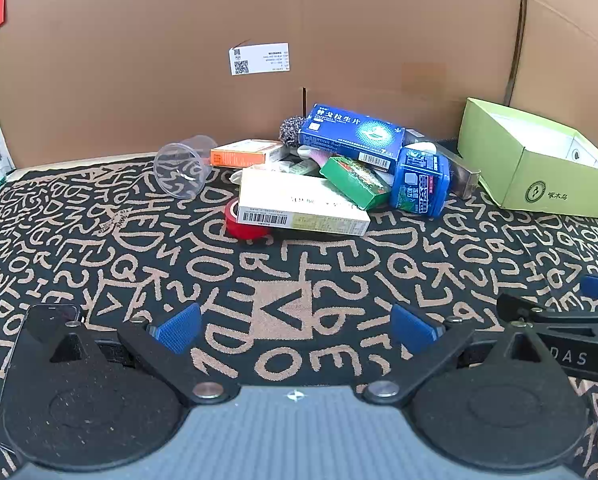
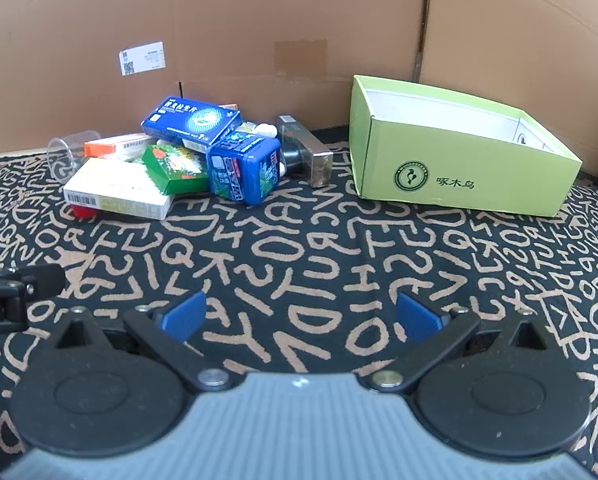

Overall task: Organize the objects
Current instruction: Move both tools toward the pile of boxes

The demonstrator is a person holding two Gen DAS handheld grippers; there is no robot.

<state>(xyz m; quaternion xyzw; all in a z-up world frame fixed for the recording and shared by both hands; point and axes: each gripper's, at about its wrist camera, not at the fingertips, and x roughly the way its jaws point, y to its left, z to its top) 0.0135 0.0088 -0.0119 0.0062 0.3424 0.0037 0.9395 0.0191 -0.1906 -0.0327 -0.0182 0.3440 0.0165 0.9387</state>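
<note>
Clutter lies in one heap on the table (image 2: 299, 248), which is covered by a black cloth with tan letters, and nothing appears sorted yet. The heap holds a large blue box (image 1: 353, 136) on top, a white box (image 1: 299, 204) with a barcode in front, a small green box (image 1: 355, 182), a blue jar (image 1: 419, 184), an orange and white box (image 1: 247, 153), a red tape roll (image 1: 243, 226) half under the white box, a metal scrubber (image 1: 291, 130) at the back, and a clear cup (image 1: 183, 166) on its side just to the left. To the right of the heap stands an open light green box (image 2: 459, 176); the white inside that shows looks nearly empty, though part of its floor is hidden. It seems the likely place for the things, but this is only a judgement. The left gripper (image 1: 297, 326) and the right gripper (image 2: 301, 316) both hover low over bare cloth, well apart from the heap, with their jaws wide apart and nothing between them. So the task seems to be at its very beginning: every item waits to be picked up, and the top blue box or the blue jar look the easiest to take first.
</note>
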